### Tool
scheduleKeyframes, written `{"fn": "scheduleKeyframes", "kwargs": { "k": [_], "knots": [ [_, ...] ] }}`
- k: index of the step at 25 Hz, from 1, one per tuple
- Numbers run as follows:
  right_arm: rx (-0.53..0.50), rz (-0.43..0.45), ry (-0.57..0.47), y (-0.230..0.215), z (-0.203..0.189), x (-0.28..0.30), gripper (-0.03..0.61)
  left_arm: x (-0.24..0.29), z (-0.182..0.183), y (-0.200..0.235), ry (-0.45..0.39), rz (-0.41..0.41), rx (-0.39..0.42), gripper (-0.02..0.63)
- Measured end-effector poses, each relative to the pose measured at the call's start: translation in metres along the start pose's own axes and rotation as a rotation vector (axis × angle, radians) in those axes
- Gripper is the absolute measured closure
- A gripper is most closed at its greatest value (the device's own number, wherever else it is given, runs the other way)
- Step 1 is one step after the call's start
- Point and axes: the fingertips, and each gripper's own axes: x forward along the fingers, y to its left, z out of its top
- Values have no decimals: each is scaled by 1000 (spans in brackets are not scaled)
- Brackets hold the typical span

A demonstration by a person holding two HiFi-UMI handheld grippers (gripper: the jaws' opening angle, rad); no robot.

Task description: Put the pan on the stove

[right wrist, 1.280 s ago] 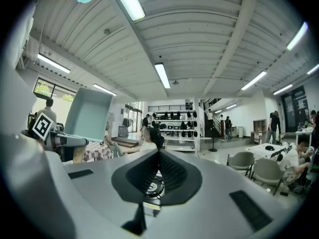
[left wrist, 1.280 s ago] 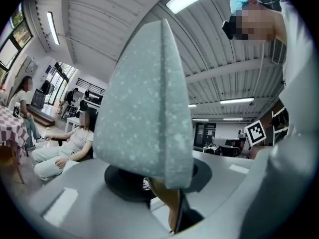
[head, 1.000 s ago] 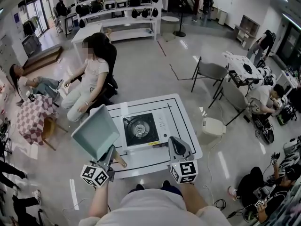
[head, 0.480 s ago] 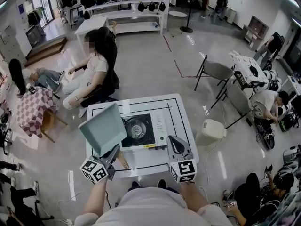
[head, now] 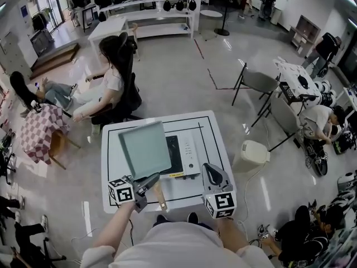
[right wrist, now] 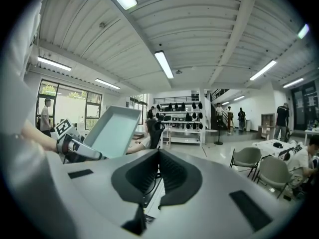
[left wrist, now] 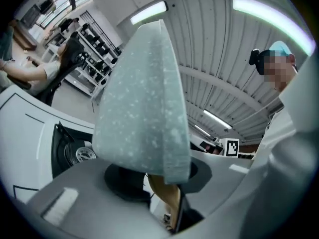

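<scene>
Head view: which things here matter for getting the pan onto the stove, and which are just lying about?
In the job: pan, stove, white table, left gripper gripping the pan's handle.
Just about: right gripper (shut, empty), grey chair, checked table.

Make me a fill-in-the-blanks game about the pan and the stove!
1. The left gripper holds the pale green pan by its wooden ____.
2. The pan is not round; its shape is ____.
3. The gas stove sits on a table whose colour is ____.
4. The right gripper holds nothing, and its jaws are ____.

Missing words: handle; square; white; shut.
</scene>
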Motion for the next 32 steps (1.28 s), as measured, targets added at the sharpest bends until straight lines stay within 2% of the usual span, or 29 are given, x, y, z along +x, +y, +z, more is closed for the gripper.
{"fn": "scheduleKeyframes", "kwargs": {
  "k": [6, 12, 16, 18, 19, 22, 26, 32],
  "knots": [
    [8, -26, 21, -6, -9, 0, 569, 23, -28, 16, 121, -95, -167, 495],
    [13, -41, 32, -11, -17, 1, 569, 41, -43, 31, 150, -177, -355, 492],
    [20, -49, 44, -14, -21, 4, 569, 47, -53, 46, 173, -191, -481, 491],
    [25, -51, 49, -15, -22, 3, 569, 51, -62, 48, 195, -183, -570, 489],
    [29, -51, 50, -16, -23, 2, 569, 53, -66, 51, 209, -185, -584, 489],
    [38, -47, 46, -16, -23, 3, 569, 59, -70, 62, 247, -209, -554, 489],
    [65, -50, 38, -17, -23, 4, 570, 63, -77, 78, 275, -213, -631, 488],
    [85, -62, 41, -22, -26, -1, 569, 68, -80, 81, 259, -231, -772, 486]
  ]
}}
